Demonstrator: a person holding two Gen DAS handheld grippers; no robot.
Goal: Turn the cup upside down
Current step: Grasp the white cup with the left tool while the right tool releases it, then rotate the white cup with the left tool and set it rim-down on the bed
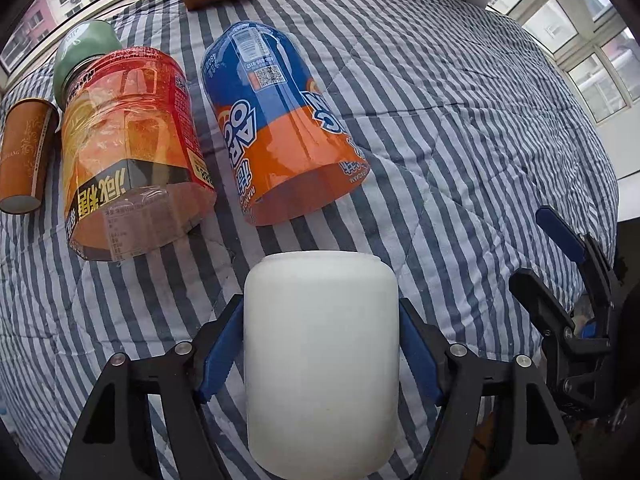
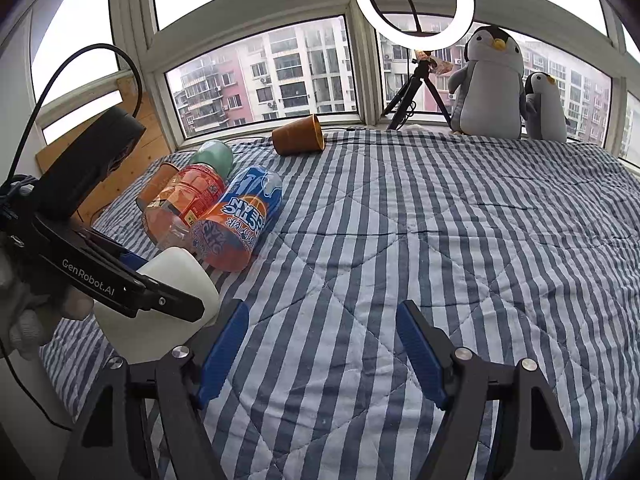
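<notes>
Left gripper clamps one white cup — two bottles nearby.

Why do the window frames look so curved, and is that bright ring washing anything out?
Right wrist view: the fisheye lens bends the window frames into arcs; the ring light glows white and the upper panes are blown out, yet the striped quilt stays evenly lit. Left wrist view: stripes bow outward, corners go dark, and the white cup stays sharp.

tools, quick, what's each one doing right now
Left tool: shut on the white cup.
Right tool: open, holding nothing, over the striped quilt.
</notes>
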